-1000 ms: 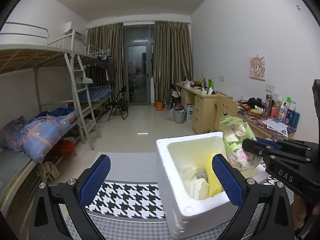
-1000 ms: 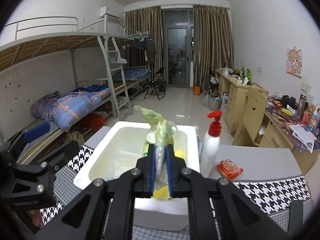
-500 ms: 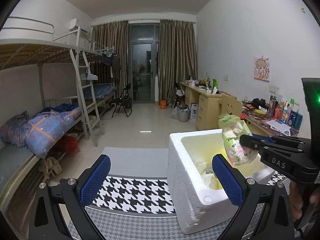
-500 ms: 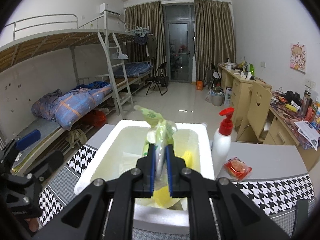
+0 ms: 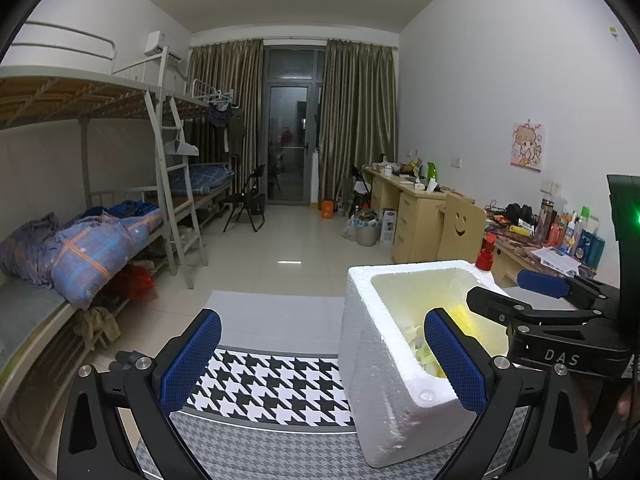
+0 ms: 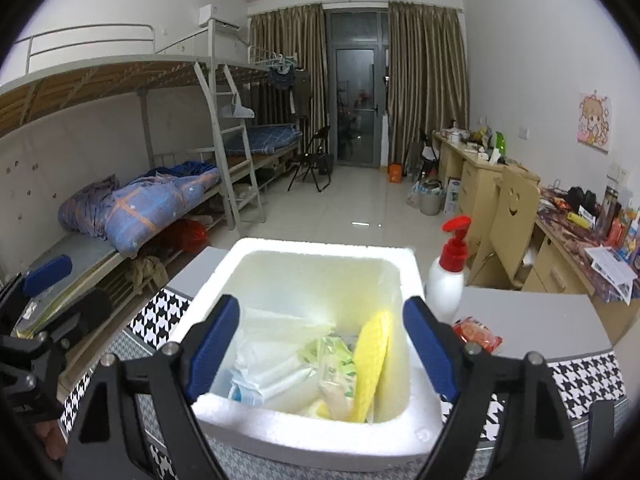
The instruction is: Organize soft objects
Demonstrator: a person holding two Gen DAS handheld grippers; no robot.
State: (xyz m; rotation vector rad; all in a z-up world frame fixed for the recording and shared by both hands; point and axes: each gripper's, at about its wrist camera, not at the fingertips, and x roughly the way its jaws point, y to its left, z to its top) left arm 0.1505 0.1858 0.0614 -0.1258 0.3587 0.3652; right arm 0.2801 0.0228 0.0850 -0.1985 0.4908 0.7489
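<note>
A white foam box (image 6: 320,246) stands on the houndstooth-covered table. Inside it lie a green plastic bag (image 6: 332,360), a yellow sponge cloth (image 6: 374,352) and white tissue packs (image 6: 272,344). My right gripper (image 6: 320,320) hovers over the box, its jaws opening, and nothing is between the pads; the green bag lies loose below them. In the left wrist view the box (image 5: 384,360) sits at the right, with the right gripper (image 5: 504,288) above its far side. My left gripper (image 5: 322,320) is open and empty, to the left of the box.
A white pump bottle with a red top (image 6: 448,276) stands right of the box, and a red packet (image 6: 476,332) lies beside it. The table's far edge (image 5: 276,300) drops to the tiled floor. Bunk beds line the left wall, desks the right.
The right gripper went from shut on the green bag to wide open, and the bag dropped into the foam box. The left gripper stayed open, and the box sits further right in its view.
</note>
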